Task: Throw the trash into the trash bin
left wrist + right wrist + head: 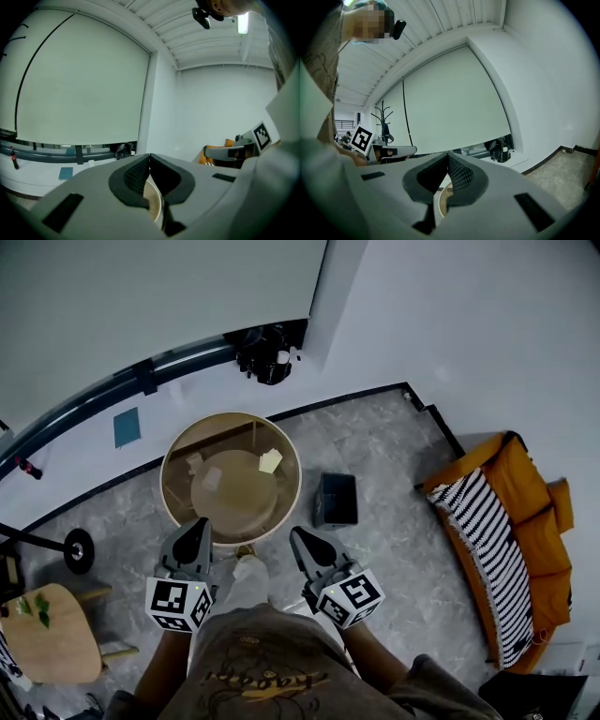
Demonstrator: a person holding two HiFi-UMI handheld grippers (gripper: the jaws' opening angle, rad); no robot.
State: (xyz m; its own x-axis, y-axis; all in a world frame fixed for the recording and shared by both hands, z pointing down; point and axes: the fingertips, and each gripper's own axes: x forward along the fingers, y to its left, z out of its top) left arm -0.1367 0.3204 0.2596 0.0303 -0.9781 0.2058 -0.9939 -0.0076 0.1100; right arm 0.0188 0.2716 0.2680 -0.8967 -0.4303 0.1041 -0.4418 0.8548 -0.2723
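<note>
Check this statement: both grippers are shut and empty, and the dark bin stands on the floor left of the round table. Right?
Wrong side: the head view shows the dark bin on the floor right of the round table. The left gripper and right gripper are shut and empty.

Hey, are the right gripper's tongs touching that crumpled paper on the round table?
Apart. In the head view the crumpled paper lies well across the round table from the right gripper, whose tongs are shut on nothing.
</note>
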